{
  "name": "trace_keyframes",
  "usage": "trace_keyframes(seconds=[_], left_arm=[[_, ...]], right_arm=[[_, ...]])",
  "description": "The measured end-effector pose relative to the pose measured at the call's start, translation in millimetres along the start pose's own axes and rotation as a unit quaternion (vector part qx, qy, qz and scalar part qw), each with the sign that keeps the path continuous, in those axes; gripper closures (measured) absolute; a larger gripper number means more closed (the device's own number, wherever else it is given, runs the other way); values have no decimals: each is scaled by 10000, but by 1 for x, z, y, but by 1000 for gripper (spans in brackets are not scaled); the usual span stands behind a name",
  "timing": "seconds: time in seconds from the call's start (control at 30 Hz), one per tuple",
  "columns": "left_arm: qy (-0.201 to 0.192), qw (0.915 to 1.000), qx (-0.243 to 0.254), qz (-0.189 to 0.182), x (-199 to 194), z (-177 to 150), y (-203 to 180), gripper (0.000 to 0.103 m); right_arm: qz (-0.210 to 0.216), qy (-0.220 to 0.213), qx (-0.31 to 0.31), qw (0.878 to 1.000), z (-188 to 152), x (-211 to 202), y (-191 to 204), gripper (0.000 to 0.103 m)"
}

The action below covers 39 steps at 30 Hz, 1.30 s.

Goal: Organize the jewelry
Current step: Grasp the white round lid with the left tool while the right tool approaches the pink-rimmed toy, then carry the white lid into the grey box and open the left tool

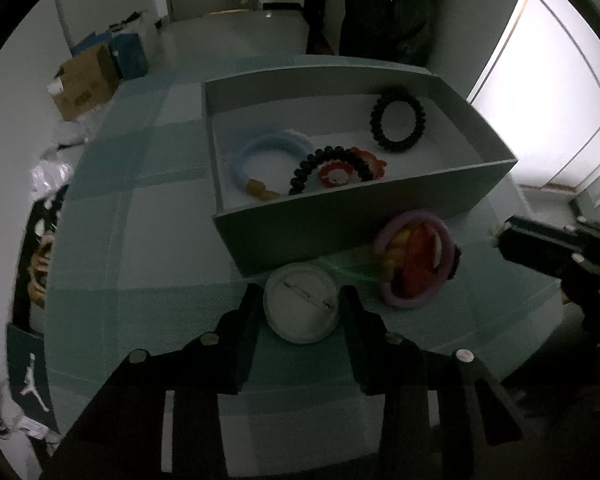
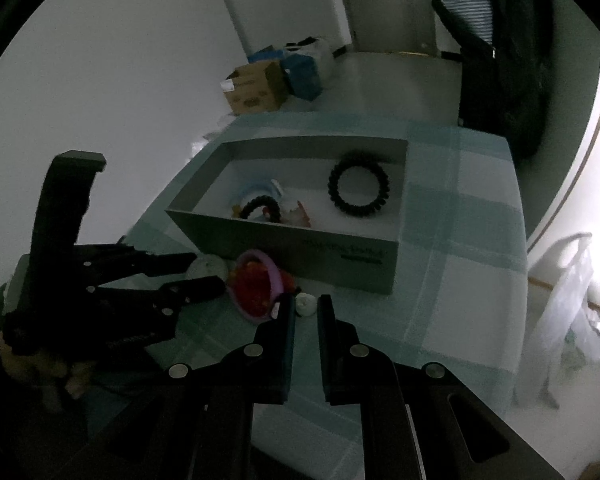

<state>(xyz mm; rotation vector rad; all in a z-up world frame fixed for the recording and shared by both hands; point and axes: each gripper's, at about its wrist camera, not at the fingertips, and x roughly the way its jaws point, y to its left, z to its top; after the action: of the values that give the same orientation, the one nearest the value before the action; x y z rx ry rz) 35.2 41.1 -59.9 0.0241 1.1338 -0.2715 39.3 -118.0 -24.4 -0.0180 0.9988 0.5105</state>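
Right hand-held gripper [image 2: 306, 308] closed, tips beside small white item [image 2: 306, 305] on checked surface [image 2: 460, 280]. Left hand-held gripper [image 2: 206, 270] around white round badge [image 2: 208, 268]. Purple ring [image 2: 260, 280] against grey box [image 2: 340, 256] holding black coil band [image 2: 359, 191].

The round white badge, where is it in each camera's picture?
Left wrist view: the round white badge lies low in the middle, pin side up, between the left gripper fingers, just in front of the grey box.
Right wrist view: the same badge peeks out left of centre, between the left gripper's fingers.
Shared landmark: the purple ring with red inside, on the badge's right in both.
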Motion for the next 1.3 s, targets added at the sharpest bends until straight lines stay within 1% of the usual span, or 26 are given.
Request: trace_keyframes(seconds=[0.07, 0.23, 0.37, 0.47, 0.67, 0.87, 1.13, 1.2, 1.3], left_arm=[[37, 9999, -80, -78, 0, 1, 2, 73], [22, 10000, -1, -7, 1, 0, -2, 73], [27, 10000, -80, -45, -1, -4, 0, 74], [39, 9997, -196, -132, -2, -4, 5, 74], [26, 9976, -536, -430, -4, -8, 13, 74], [-2, 9974, -563, -453, -10, -15, 9, 74], [-292, 9956, -650, -611, -33, -22, 4, 74], [-402, 9951, -658, -618, -39, -22, 3, 74], [-589, 9931, -708, -727, -47, -17, 5, 74]], right_arm=[[-4, -11, 2, 10000, 0, 0, 0, 93], [-30, -1, 85, 10000, 0, 0, -3, 93], [-32, -23, 77, 10000, 0, 0, -2, 93], [-38, -31, 64, 10000, -1, 0, -1, 93], [-22, -36, 79, 10000, -1, 0, -2, 93], [70, -118, 164, 9998, -1, -5, -4, 93], [246, -196, 330, 9990, 2, -10, -6, 93], [307, -249, 377, 9985, 4, -13, -7, 93], [397, -324, 444, 9977, 6, -17, -7, 93]])
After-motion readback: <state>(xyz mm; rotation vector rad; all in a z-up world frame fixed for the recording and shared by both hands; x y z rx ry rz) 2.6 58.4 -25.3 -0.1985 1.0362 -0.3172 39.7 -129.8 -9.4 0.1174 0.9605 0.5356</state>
